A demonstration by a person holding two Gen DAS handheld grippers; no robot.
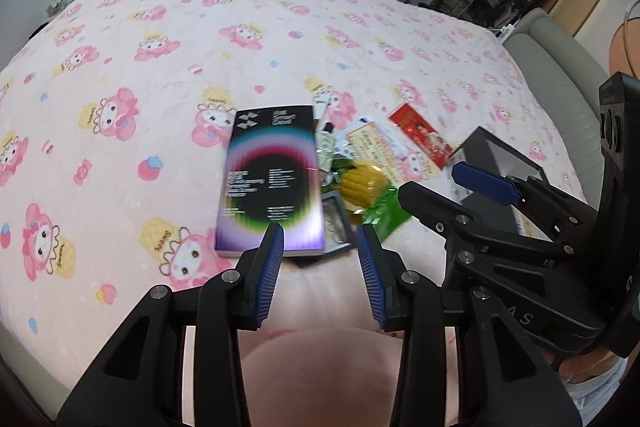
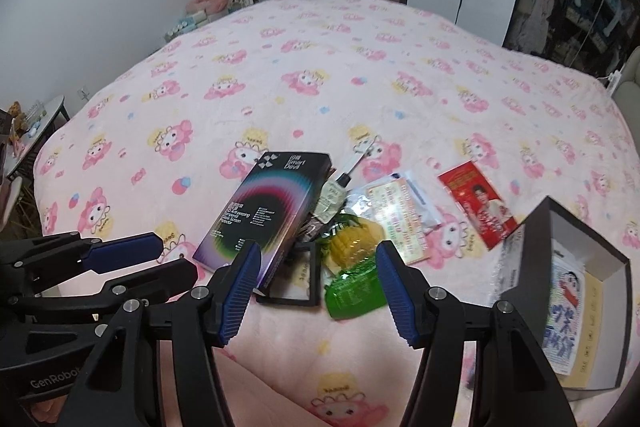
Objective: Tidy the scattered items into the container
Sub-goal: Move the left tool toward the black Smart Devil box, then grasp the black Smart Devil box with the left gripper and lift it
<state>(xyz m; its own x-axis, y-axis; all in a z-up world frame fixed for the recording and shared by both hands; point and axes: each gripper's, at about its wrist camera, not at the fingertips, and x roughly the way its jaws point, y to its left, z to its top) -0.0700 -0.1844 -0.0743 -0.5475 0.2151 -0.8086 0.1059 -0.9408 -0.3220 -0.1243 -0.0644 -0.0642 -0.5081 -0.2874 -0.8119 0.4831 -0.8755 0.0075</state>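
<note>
We see a bed (image 2: 320, 75) under a pink cartoon-print blanket, with a loose pile of small items near its close edge. Largest is a dark screen-protector box (image 2: 266, 215) with a rainbow ring, lying partly over a flat black frame (image 2: 292, 287). Beside it: a small bottle (image 2: 330, 195), a yellow corn-shaped packet on green wrapping (image 2: 352, 251), a printed sachet (image 2: 396, 211), and a red packet (image 2: 476, 211) further right. All lie outside the container.

The container (image 2: 568, 291), a black open box, sits at the right of the pile, just beside the red packet. It already has printed packets inside.

Left gripper (image 1: 320, 263): fingers set fairly narrow, nothing between them, above the blanket short of the screen-protector box.

Right gripper (image 2: 316, 287): fingers wider apart, empty, hovering over the frame and green wrapping; contact not seen.

The two grippers are side by side, each visible in the other's view.
</note>
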